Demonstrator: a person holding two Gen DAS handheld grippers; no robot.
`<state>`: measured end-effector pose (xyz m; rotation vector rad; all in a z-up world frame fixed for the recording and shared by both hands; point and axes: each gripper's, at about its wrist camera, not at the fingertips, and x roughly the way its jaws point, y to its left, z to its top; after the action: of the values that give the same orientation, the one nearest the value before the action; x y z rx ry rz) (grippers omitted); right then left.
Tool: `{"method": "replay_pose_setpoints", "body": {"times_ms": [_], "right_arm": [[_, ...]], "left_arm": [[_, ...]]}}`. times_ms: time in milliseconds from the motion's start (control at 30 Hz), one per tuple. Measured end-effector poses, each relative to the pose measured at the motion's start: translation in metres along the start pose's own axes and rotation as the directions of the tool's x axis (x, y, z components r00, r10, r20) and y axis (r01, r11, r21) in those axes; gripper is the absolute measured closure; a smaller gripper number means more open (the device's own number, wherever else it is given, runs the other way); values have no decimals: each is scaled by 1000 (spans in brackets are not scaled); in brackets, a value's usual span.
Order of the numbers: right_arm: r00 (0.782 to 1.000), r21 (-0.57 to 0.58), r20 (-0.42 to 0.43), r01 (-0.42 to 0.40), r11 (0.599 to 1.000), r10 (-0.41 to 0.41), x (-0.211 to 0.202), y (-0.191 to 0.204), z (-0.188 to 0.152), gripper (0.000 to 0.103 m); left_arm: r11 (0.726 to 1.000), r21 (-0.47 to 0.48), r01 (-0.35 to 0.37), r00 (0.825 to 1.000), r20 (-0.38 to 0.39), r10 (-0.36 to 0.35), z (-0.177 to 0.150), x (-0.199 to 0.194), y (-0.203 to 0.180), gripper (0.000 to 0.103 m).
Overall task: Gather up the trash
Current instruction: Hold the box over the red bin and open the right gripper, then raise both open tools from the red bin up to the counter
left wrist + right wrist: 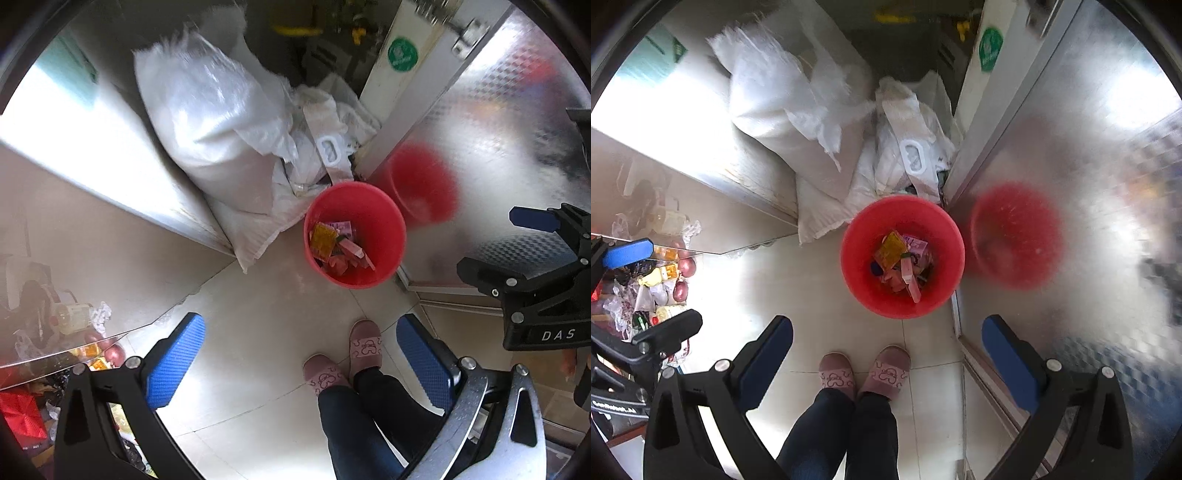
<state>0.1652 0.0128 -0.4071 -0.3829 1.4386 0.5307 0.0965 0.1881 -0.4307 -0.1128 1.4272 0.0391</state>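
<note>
A red bin (384, 221) stands on the tiled floor against a metal cabinet; it also shows in the right wrist view (857, 236). Inside lie yellow and pink wrappers (340, 243) (899, 262). My left gripper (301, 358) is open and empty, held high above the floor in front of the bin. My right gripper (888, 360) is open and empty, also high above the floor just short of the bin. The right gripper appears at the right edge of the left wrist view (532, 251). The left gripper appears at the left edge of the right wrist view (646, 288).
White sacks and bags (221, 122) are piled behind the bin. A shiny metal cabinet (498, 129) stands at the right. A table edge (665, 251) at the left carries bottles, wrappers and onions (657, 284). The person's slippered feet (864, 373) stand below.
</note>
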Motion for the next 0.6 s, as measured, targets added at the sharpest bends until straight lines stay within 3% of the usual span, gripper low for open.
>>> {"method": "replay_pose_setpoints", "body": {"times_ms": [333, 600], "right_arm": [[997, -27, 76, -22, 999, 24, -111, 25, -17, 1], [985, -37, 173, -6, 999, 13, -202, 36, -28, 1]], "left_arm": [[1000, -12, -16, 995, 94, 17, -19, -118, -6, 0], [999, -18, -34, 979, 198, 37, -24, -210, -13, 0]]}}
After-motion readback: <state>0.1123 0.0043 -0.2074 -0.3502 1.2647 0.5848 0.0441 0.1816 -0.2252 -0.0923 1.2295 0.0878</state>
